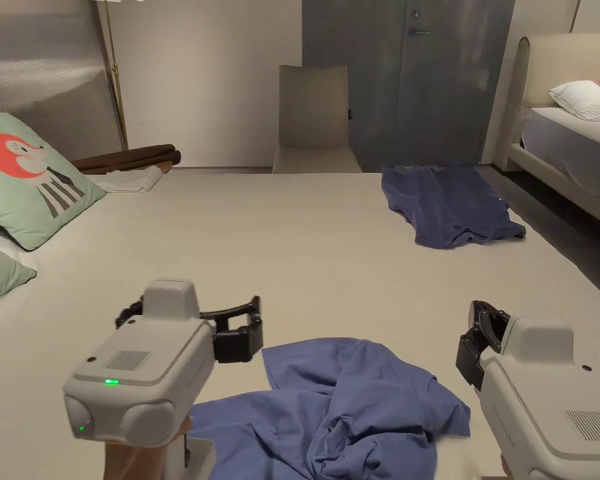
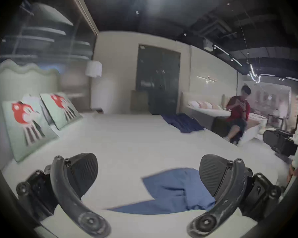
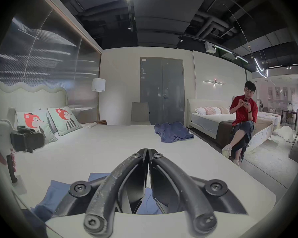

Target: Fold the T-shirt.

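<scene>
The bed (image 1: 330, 250) carries the T-shirt (image 1: 342, 406), which lies crumpled at its near edge, well apart from a second shirt (image 1: 449, 206) at the far edge. No fold is made; judged from this, spreading flat and all folds remain. The left gripper (image 2: 148, 176) hovers just left of the T-shirt, jaws spread and empty; the right gripper (image 3: 148, 153), just right of it, has jaws pressed together on nothing.

We looked down from head height along the wide cream bed (image 1: 305, 250); both gripper cameras sat low, facing the grey double door (image 3: 162, 90), sharing it.
</scene>
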`<move>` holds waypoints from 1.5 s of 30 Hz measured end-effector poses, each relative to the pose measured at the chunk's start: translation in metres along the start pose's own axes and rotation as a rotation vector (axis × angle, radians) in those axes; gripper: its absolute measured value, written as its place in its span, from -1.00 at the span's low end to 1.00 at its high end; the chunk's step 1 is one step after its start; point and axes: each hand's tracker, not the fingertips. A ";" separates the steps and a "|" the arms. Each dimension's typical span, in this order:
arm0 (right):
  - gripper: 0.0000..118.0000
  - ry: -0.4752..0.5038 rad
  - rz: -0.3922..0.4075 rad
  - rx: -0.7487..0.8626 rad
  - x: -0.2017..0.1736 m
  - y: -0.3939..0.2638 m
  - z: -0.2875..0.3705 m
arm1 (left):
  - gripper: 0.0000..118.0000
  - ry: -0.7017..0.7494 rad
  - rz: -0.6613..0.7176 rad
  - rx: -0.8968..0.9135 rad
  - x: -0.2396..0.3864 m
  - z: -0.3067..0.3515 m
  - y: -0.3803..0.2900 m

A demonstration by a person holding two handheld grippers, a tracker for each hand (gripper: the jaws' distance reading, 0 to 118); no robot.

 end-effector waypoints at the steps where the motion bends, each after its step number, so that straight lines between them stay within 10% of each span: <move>1: -1.00 0.004 0.002 0.004 -0.002 0.001 -0.001 | 0.93 0.030 -0.014 0.024 -0.006 0.003 0.000; 5: -1.00 0.015 0.012 0.016 -0.008 0.005 -0.004 | 0.64 0.089 -0.067 0.072 -0.022 0.011 -0.006; 6: -1.00 0.017 0.014 0.019 -0.010 0.006 -0.004 | 0.35 0.124 -0.069 0.084 -0.024 0.013 -0.008; 8: -1.00 0.023 0.016 0.023 -0.012 0.007 -0.004 | -0.84 0.147 -0.062 0.075 -0.029 0.009 -0.011; 9: -1.00 0.025 0.016 0.023 -0.013 0.007 -0.004 | -1.00 0.151 -0.056 0.068 -0.031 0.008 -0.013; 29: -1.00 0.011 0.020 -0.064 -0.004 -0.018 -0.030 | -0.97 -0.011 0.178 -0.691 -0.087 -0.101 -0.098; 34: -1.00 0.011 0.015 -0.111 -0.002 -0.031 -0.046 | 0.86 0.020 0.190 -0.741 -0.088 -0.104 -0.127; 39: -1.00 0.006 0.026 -0.156 -0.002 -0.046 -0.057 | 0.64 0.002 0.157 -0.807 -0.078 -0.114 -0.145; 45: -1.00 -0.009 -0.006 -0.233 0.010 -0.067 -0.073 | -0.87 -0.022 0.007 -0.739 -0.062 -0.108 -0.140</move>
